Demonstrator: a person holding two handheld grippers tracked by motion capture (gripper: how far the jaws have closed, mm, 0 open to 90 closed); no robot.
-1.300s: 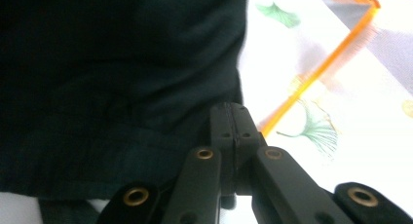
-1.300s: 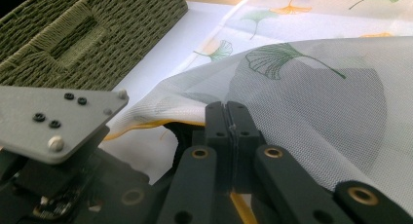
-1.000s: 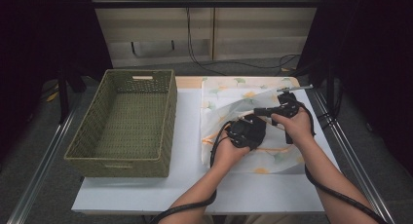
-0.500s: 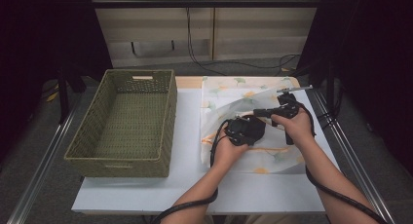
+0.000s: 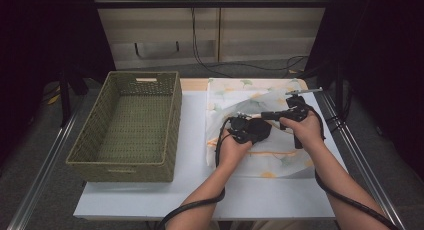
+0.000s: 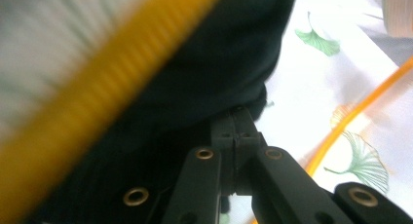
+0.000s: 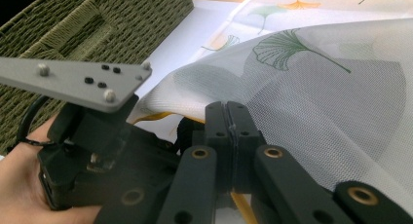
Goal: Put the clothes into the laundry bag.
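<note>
Both grippers have their jaws pressed together. The right gripper (image 7: 229, 112) pinches the sheer leaf-print cloth (image 7: 311, 97) by an orange-trimmed fold; the left gripper (image 6: 236, 129) bites beside a dark patch and orange trim, though we cannot tell what lies between its jaws. The cloth lies spread on the counter (image 5: 195, 140), right of the woven basket (image 5: 127, 127). We judge the fold wants both pinches kept firm and moved together, with the edges aligned. Both forearms reach forward, hands close together over the cloth's middle.
</note>
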